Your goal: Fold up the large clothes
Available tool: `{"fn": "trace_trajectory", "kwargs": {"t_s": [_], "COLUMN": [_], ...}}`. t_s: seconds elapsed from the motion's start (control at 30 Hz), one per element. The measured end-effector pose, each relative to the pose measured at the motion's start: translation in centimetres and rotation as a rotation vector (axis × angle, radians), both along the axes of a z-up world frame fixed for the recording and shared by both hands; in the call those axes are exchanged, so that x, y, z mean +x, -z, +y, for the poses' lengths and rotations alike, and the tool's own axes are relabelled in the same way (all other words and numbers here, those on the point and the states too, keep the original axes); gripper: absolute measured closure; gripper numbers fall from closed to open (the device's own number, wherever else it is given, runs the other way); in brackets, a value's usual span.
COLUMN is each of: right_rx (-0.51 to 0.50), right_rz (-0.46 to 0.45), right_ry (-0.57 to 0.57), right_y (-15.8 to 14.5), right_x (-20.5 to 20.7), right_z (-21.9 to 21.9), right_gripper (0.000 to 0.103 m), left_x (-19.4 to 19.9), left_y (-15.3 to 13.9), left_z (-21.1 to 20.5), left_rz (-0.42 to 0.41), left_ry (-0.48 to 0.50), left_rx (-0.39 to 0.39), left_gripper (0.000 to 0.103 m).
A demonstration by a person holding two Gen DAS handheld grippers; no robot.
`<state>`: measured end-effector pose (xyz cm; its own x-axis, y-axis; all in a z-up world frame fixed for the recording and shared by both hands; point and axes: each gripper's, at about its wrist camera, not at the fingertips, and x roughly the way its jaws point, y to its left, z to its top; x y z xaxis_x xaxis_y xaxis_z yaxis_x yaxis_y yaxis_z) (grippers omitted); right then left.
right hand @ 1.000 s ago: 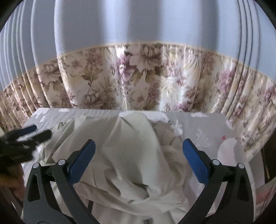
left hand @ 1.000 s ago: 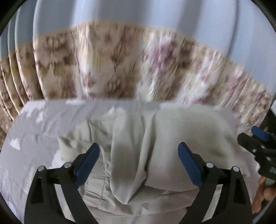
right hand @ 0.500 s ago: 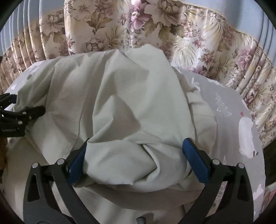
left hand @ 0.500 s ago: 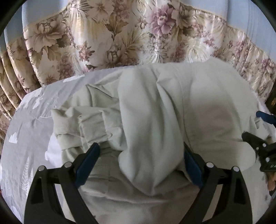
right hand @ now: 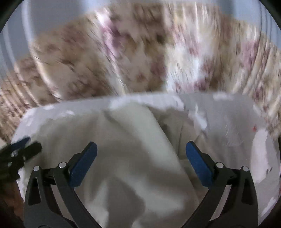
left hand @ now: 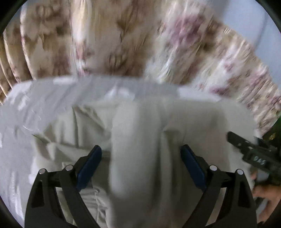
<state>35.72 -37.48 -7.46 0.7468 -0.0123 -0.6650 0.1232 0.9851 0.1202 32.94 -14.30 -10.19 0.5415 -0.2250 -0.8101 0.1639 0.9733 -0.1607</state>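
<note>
A large pale beige garment [left hand: 140, 126] lies bunched in rumpled folds on a grey bed sheet [left hand: 35, 108]. My left gripper [left hand: 140, 150] hovers open over a thick ridge of the cloth, blue pads wide apart with nothing pinched. In the right wrist view the same garment [right hand: 133, 133] spreads below my right gripper [right hand: 141, 145], also open over a broad fold. Each gripper shows in the other's view: the right one [left hand: 235, 140] at the right edge, the left one [right hand: 26, 146] at the left edge. Both views are motion-blurred.
Floral curtains [left hand: 123, 43] hang close behind the bed, with pale blue fabric above them [right hand: 52, 15]. The grey sheet [right hand: 237, 122] carries white printed shapes and extends to the right of the garment. A hand [left hand: 263, 194] holds the right gripper.
Both grippers have pulled back up from the garment since half a second ago. The cloth now fills less of each view and the curtains show again. Both stayed open.
</note>
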Motion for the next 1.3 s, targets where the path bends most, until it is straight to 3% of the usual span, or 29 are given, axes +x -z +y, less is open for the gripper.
{"fn": "trace_trajectory", "kwargs": {"t_s": [0.1, 0.2, 0.3, 0.4, 0.5, 0.57, 0.63, 0.7, 0.77, 0.83, 0.97, 1.1, 1.23, 1.3], "right_rx": [0.003, -0.005, -0.021, -0.018, -0.027, -0.053, -0.099, -0.151, -0.192, -0.109, -0.082, -0.078, -0.094, -0.075], "right_rz": [0.123, 0.133, 0.057, -0.071, -0.120, -0.089, -0.024, 0.040, 0.023, 0.001, -0.112, -0.155, -0.144, -0.075], "right_ry": [0.018, 0.021, 0.028, -0.043, -0.157, -0.177, -0.170, -0.146, -0.142, -0.146, -0.169, -0.189, -0.145, -0.083], "right_y": [3.1, 3.6, 1.8, -0.5, -0.5, 0.9, 3.1, 5.4, 5.5, 4.1, 0.3, -0.6, 2.3, 5.5], "right_x": [1.8, 1.7, -0.1, -5.3, -9.8, -11.2, -11.4, -10.5, -10.5, -11.5, -19.2, -29.6, -39.2, -42.9], "right_z": [-0.8, -1.5, -1.5, -0.4, 2.3, 3.9, 4.9, 5.5, 6.1, 5.0, 3.3, 0.3, -3.3, -5.0], "right_gripper": [0.003, 0.003, 0.003, 0.003, 0.003, 0.003, 0.003, 0.003, 0.003, 0.003, 0.003, 0.003, 0.006, 0.024], "left_x": [0.0, -0.1, -2.3, -6.6, -9.0, -8.9, -7.9, -8.1, -9.3, -12.0, -21.2, -30.6, -38.6, -41.0], "left_y": [1.2, 0.6, -1.5, -3.7, -3.1, -0.9, 0.8, 0.7, -0.7, -2.9, -6.6, -6.7, -3.9, -2.1], "left_z": [-0.3, 0.0, 1.0, 1.2, -0.2, -1.2, -0.5, -0.8, -0.1, 1.4, 6.9, 13.3, 17.6, 19.0], "left_rz": [-0.024, -0.024, -0.083, -0.172, -0.168, -0.124, -0.058, -0.084, -0.116, -0.187, -0.359, -0.401, -0.380, -0.296], "left_ry": [0.038, 0.026, 0.047, 0.118, 0.191, 0.188, 0.147, 0.139, 0.133, 0.136, 0.096, 0.010, -0.076, -0.082], "left_rx": [0.070, 0.053, 0.023, -0.025, 0.005, 0.099, 0.075, 0.083, 0.044, 0.022, 0.091, 0.118, 0.188, 0.138], "left_gripper": [0.011, 0.011, 0.012, 0.012, 0.012, 0.011, 0.008, 0.008, 0.011, 0.011, 0.009, 0.009, 0.009, 0.009]}}
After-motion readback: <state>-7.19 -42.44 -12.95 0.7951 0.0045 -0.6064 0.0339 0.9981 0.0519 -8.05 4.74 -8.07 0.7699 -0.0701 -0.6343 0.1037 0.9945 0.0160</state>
